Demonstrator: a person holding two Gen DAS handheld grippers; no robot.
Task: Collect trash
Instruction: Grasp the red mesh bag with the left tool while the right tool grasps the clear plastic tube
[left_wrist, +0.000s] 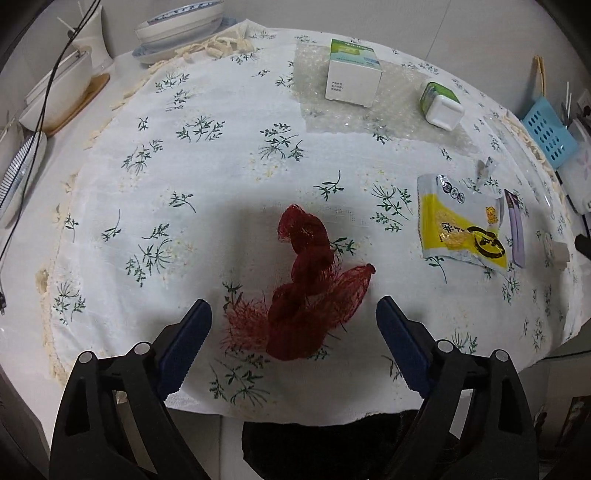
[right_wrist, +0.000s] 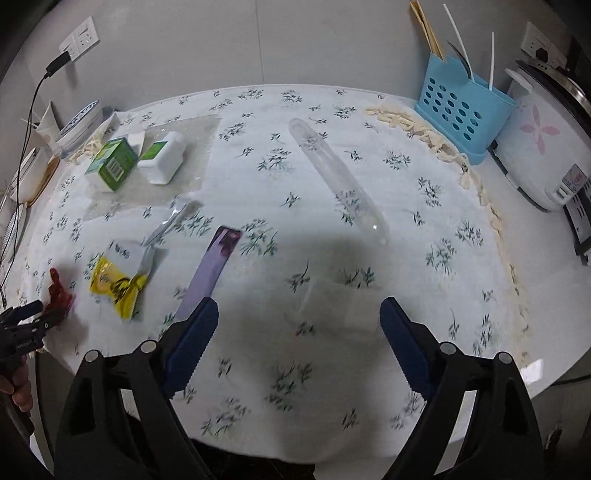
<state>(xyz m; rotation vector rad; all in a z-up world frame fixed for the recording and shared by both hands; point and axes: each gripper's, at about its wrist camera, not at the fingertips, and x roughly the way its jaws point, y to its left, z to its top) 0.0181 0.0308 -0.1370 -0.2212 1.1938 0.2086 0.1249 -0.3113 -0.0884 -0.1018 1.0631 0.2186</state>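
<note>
Left gripper (left_wrist: 293, 317) jaws wide apart around one red mesh net (left_wrist: 308, 295) on the bench — long axis running away from the camera. Right gripper (right_wrist: 299, 317) jaws open too — one yellow wrapper (right_wrist: 116, 286), one purple strip (right_wrist: 210, 269).

Open cloth (right_wrist: 295, 192) ahead of right gripper (right_wrist: 298, 317), jaws wide, w/ purple strip (right_wrist: 208, 271) just by its left finger. Clear tube (right_wrist: 338, 181) lies diagonally further out. Left gripper (left_wrist: 293, 319) straddles red mesh (left_wrist: 306, 295); yellow wrapper (left_wrist: 461, 225) to its right.
</note>
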